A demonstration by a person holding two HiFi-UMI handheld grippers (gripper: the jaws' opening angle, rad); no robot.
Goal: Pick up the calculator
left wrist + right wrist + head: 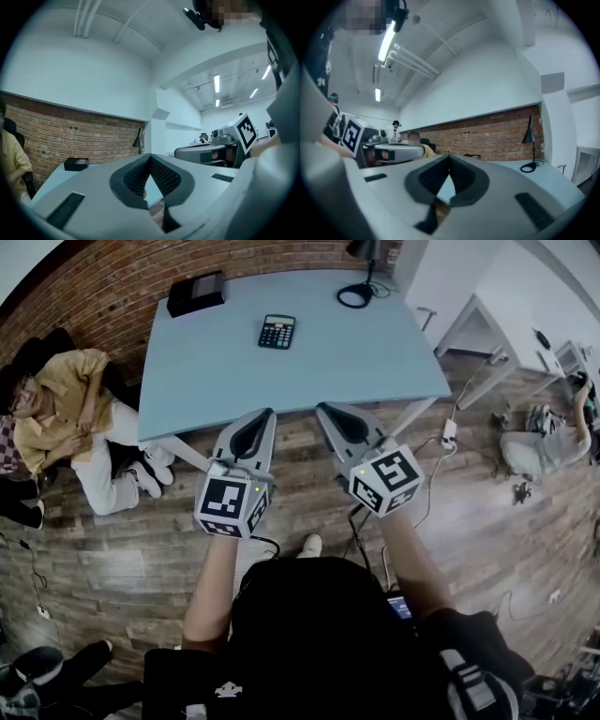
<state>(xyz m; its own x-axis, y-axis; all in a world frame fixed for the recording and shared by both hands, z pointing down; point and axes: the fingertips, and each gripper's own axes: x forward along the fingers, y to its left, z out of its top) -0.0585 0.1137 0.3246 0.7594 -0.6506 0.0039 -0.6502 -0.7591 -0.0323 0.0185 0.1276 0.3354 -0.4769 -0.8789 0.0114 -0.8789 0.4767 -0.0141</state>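
Head view first: at the far middle of the table [375, 352] the calculator [277, 331] lies flat, keys up, on its own. A black box [196, 292] sits at the far left corner and a lamp [355, 294] at the far right corner, both well apart from it. The left gripper [265, 415] and right gripper [323, 411] hover side by side over the floor, just short of the table's near edge. Neither is near the calculator. One person [66, 409] sits on the floor at left.

Left gripper view: the fingers [164, 177] meet at the tips, closed with nothing between them. The box [76, 163] and lamp [138, 139] show beyond, and the right gripper [201, 152] is alongside. The calculator can't be made out here.

Right gripper view: the fingers [464, 180] are also closed tip to tip and hold nothing. The lamp [529, 140] is ahead on the right and the left gripper [398, 151] is beside it. No calculator shows here either.

Handling, as a judgement: the calculator looks like light, stiff plastic, thin and low to the table. Its smooth case will probably skate if pushed. The best hold is across the narrow width on the two long side edges, fingers low to the table and clear of the keys and display. Either gripper must open before reaching in.
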